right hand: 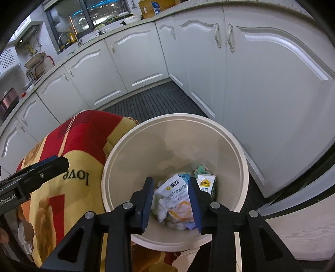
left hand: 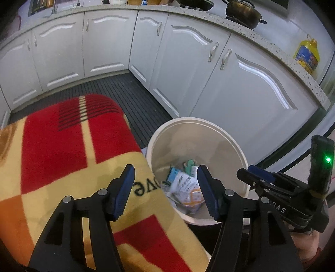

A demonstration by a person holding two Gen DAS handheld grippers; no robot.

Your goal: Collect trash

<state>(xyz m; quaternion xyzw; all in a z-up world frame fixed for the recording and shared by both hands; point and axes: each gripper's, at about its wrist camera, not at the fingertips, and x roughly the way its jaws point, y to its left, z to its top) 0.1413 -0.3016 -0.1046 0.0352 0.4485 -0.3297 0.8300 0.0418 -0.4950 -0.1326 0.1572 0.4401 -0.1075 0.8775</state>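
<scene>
Both sets of jaws stand apart with nothing gripped between them. On the left gripper (left hand: 165, 188) the jaws are spread wide, one blue pad over the red and yellow blanket (left hand: 62, 157), the other over the rim of the trash bin (left hand: 240, 150). On the right gripper (right hand: 170, 200) the jaws are narrower but still parted, hanging above the mouth of the trash bin (right hand: 117, 159), and the wrappers seen between the pads lie down at the bottom, not touched by them.

All the trash in view sits inside the cream-coloured bin: a crumpled white packet (right hand: 175, 198) with printed characters and orange markings, a small white carton (right hand: 206, 183) with a yellow label just beside it, and a bit of green wrapper (right hand: 201, 168) behind that. From the left wrist view the same white packet (left hand: 186, 188) shows at the bin's bottom.

The bin stands on the dark slatted floor (right hand: 155, 102), pressed against the blanket, which bears the word "love" and drapes over something beside it. White cabinets (right hand: 261, 83) run around the corner behind, under a speckled worktop (left hand: 251, 35) carrying a dark pot (left hand: 242, 12) and a yellow oil bottle (left hand: 307, 54).
</scene>
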